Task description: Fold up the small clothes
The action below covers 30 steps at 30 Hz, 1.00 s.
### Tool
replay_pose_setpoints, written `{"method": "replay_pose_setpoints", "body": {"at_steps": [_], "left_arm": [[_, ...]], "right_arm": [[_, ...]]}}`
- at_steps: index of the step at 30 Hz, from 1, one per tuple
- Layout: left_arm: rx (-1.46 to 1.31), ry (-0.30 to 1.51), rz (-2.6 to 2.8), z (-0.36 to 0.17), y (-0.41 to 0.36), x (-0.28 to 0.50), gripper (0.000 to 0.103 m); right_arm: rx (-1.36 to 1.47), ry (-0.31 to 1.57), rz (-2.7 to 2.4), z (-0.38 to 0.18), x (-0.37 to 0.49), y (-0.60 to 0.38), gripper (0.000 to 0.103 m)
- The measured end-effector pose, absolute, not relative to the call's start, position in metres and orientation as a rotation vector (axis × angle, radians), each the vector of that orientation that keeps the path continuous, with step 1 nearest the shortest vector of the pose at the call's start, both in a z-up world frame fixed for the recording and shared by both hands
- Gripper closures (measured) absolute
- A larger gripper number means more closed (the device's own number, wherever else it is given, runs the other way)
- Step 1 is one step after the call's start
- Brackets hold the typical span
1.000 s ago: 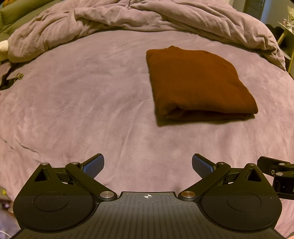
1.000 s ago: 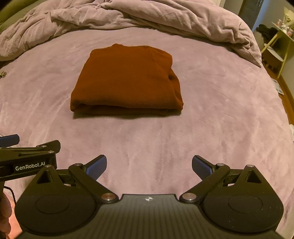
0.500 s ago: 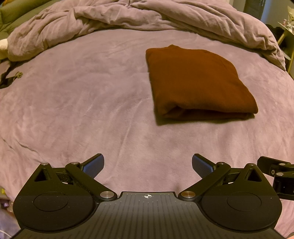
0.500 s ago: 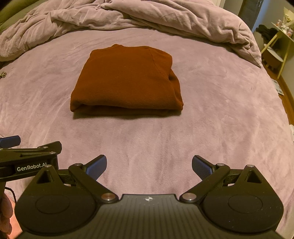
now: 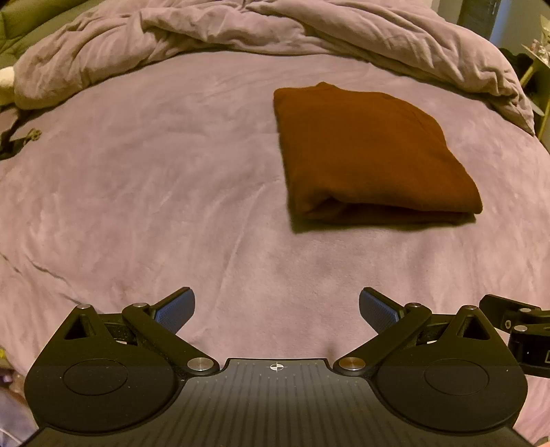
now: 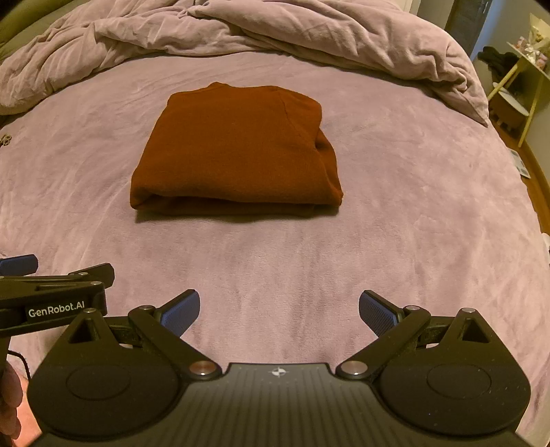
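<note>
One rust-brown folded garment (image 6: pixel 237 148) lies flat on the mauve bed (image 6: pixel 395 213), well ahead of both tongs and touching neither. The left tongs (image 5: pixel 276 311) are spread wide with nothing between their two blue pads (image 5: pixel 175 309); the garment sits ahead and to their right. The right tongs (image 6: pixel 278 311) are equally wide apart and empty, the garment ahead and slightly left. One rumpled duvet (image 6: pixel 275 31) is heaped beyond it.

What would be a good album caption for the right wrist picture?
Open right tool hovers before a folded rust-brown garment on a mauve bed, crumpled duvet behind.
</note>
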State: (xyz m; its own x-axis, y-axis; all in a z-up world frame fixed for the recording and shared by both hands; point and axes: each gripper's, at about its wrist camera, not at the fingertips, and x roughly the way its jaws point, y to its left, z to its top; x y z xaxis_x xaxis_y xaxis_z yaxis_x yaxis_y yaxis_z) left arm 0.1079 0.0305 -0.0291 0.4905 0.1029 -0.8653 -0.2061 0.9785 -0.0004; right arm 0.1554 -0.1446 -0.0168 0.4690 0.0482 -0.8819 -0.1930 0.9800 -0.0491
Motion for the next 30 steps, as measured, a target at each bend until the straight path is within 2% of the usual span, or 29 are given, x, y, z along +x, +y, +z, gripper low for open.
{"method": "replay_pose_setpoints", "body": {"at_steps": [30], "left_arm": [[-0.126,1.052,0.182,-0.0310,0.0299,0.1082,0.000]], "right_arm": [[-0.147,1.071,0.147,-0.0180,0.1553,-0.1444,0.004]]}}
